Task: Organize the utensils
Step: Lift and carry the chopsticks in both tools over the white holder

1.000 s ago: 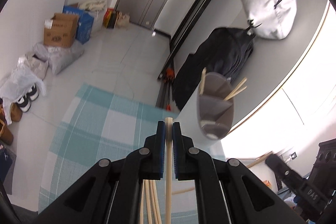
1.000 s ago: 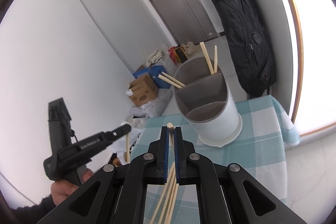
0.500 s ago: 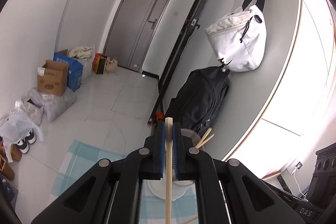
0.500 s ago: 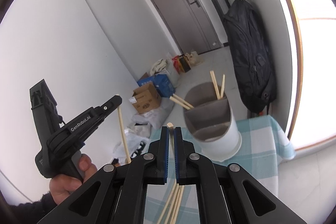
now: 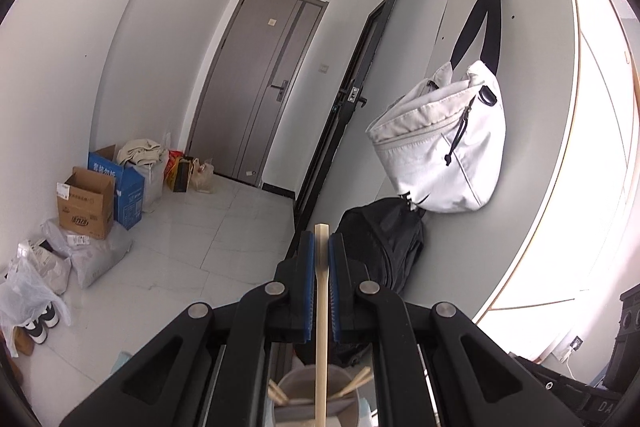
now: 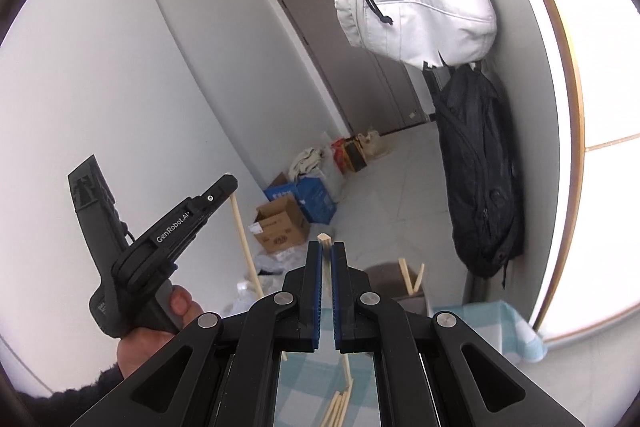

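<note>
1. We see the left gripper (image 5: 321, 247) clenched on a single chopstick (image 5: 321, 327); its top end pokes just past the blue pads (image 5: 307, 267), and the shaft runs down out of frame.
2. Directly below it in the left wrist view sits the utensil holder (image 5: 312, 399), a grey-and-white divided pot with a few chopsticks already leaning inside. The held stick's lower part overlaps the pot opening; we cannot tell whether it is inside yet.
3. The right gripper (image 6: 327, 259) is clamped on another chopstick (image 6: 325, 239), only its tip showing above the narrow slit between the jaws.
4. From the right wrist view, the left gripper appears at left, held by a hand (image 6: 160, 327), with its stick hanging down, tilted.
5. The holder shows beyond the right jaws, two sticks upright in it, standing on the teal checked tablecloth (image 6: 500, 327).
6. Loose chopsticks (image 6: 340, 403) lie on the cloth under the right gripper.
7. Background: white bag (image 5: 440, 155) and black backpack (image 6: 480, 179) hanging on the wall, cardboard boxes (image 5: 86, 203) on the floor.
</note>
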Demonstrator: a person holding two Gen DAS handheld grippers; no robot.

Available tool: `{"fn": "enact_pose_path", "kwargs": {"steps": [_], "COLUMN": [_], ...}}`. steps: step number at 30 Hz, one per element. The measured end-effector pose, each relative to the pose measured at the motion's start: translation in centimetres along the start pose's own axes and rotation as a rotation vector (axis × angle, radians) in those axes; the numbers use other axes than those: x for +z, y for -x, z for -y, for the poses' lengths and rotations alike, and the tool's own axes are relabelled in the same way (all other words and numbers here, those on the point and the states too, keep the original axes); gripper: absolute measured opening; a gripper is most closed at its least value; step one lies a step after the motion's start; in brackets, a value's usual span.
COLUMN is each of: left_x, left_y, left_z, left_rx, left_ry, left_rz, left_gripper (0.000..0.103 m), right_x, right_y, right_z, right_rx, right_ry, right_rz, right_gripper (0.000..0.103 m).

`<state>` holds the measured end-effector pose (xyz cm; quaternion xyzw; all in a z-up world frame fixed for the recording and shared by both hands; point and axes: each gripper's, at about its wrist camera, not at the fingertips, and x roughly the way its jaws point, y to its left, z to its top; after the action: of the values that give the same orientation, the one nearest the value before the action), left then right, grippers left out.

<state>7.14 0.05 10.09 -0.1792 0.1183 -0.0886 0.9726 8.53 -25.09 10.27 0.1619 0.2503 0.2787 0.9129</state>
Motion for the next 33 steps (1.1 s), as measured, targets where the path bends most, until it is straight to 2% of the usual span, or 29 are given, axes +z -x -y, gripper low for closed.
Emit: {"fn": "enact_pose_path", "kwargs": {"steps": [5,14,24,33], "left_x": [0.7,-0.2,-2.6,-4.4], "left_y": [-2.6,-6.8,-9.5,-10.4], "left_z": [0.2,-0.3,-1.1,-0.5], "left_rx": [-0.007,0.0,0.001,0.016], "left_ry": [-0.008,-0.021,-0.035,-0.099], "left_rz": [0.005,-0.004,0.002,0.034], "left_gripper": [0.002,0.002,0.002,0.002], "right_x": [2.7,4.9,4.6,3.6], "right_y": [-1.9,-6.0,-9.0,-11.1], "right_z": [0.7,2.3,3.5,4.0], "right_rx": [0.0,-0.03,-0.058,-0.066], "right_ry": [0.008,0.034,0.06,0.087], "right_rz": [0.017,0.014,-0.001,-0.048], "right_gripper": [0.003,0.003,0.003,0.003]}}
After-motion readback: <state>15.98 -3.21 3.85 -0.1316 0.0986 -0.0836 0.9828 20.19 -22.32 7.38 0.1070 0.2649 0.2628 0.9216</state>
